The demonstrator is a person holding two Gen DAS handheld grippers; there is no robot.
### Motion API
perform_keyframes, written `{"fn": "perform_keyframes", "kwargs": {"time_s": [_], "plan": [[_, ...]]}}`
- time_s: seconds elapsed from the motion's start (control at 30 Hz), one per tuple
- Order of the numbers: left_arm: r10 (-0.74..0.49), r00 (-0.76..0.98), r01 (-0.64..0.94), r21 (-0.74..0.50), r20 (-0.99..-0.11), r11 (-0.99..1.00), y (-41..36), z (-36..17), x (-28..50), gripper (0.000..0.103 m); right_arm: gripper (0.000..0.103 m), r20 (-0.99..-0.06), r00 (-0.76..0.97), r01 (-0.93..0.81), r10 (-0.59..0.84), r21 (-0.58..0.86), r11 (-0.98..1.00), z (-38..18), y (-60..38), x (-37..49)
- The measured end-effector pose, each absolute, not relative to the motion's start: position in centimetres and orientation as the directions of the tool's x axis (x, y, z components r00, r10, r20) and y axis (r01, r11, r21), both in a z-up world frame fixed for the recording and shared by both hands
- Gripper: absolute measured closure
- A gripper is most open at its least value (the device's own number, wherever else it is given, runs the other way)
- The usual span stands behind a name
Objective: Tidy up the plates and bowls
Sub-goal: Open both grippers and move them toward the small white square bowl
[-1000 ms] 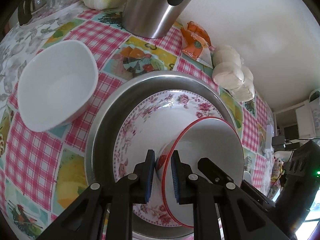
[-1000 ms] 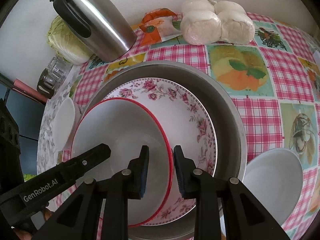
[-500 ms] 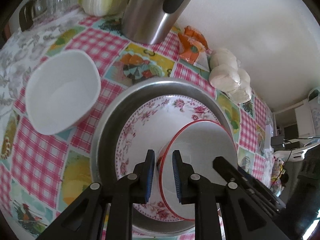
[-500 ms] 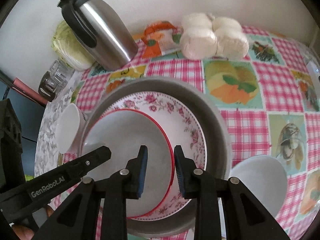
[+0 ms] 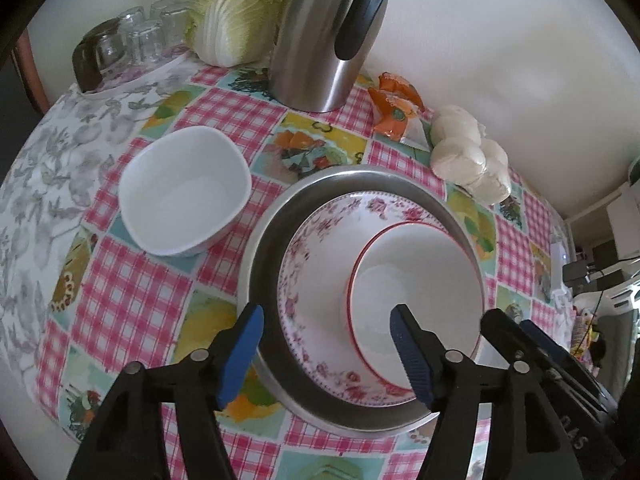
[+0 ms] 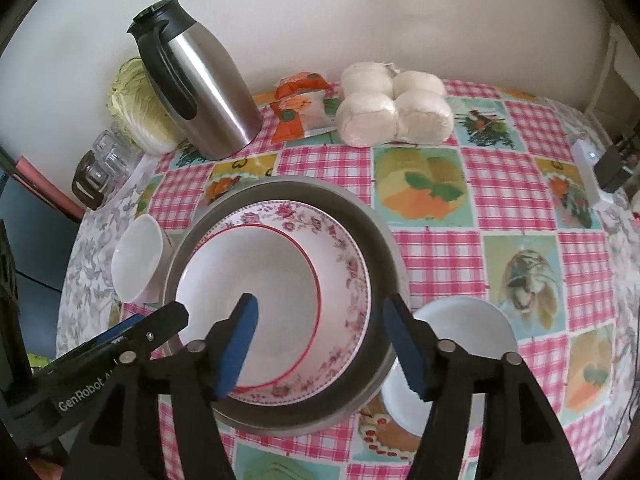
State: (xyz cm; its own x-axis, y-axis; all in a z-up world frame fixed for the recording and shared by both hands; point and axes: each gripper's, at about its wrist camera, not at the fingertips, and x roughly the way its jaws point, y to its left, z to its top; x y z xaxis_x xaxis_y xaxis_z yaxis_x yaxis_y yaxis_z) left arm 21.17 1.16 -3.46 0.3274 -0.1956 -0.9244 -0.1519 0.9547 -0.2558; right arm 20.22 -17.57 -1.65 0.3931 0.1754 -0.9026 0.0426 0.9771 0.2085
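Note:
A red-rimmed white bowl rests inside a pink floral bowl, which sits in a large steel basin; the stack also shows in the right wrist view, with the red-rimmed bowl, the floral bowl and the basin. My left gripper is open and empty above the stack's near edge. My right gripper is open and empty above the stack. A white squarish bowl stands left of the basin. Another white bowl stands right of it.
A steel thermos jug, a cabbage, several glasses, an orange packet and a pack of white buns line the back by the wall. A power strip lies at the far right.
Both grippers have opened and let go of the red-rimmed bowl, which now rests in the floral bowl. Both have pulled back and up from the stack.

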Motion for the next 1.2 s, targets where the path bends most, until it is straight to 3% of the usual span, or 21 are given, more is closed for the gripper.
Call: {"fn": "perform_keyframes", "kwargs": {"time_s": [0.3, 0.4, 1.2], "plan": [[-0.167, 0.368, -0.164, -0.241, -0.915, 0.957, 2.2, -2.7, 19.6, 0.003, 0.029, -0.902, 0.411, 0.052, 0.133, 0.169, 0.984, -0.7, -18.0, 18.0], [-0.154, 0.380, -0.186, -0.239, -0.912, 0.953, 2.9, -2.7, 19.3, 0.002, 0.020, -0.899, 0.417, 0.065, 0.133, 0.175, 0.982, -0.5, -18.3, 17.3], [-0.081, 0.424, -0.287, -0.219, -0.902, 0.933, 8.1, -2.0, 18.6, 0.000, 0.020, -0.843, 0.504, -0.007, 0.187, 0.213, 0.977, 1.1, -14.8, 16.9]]}}
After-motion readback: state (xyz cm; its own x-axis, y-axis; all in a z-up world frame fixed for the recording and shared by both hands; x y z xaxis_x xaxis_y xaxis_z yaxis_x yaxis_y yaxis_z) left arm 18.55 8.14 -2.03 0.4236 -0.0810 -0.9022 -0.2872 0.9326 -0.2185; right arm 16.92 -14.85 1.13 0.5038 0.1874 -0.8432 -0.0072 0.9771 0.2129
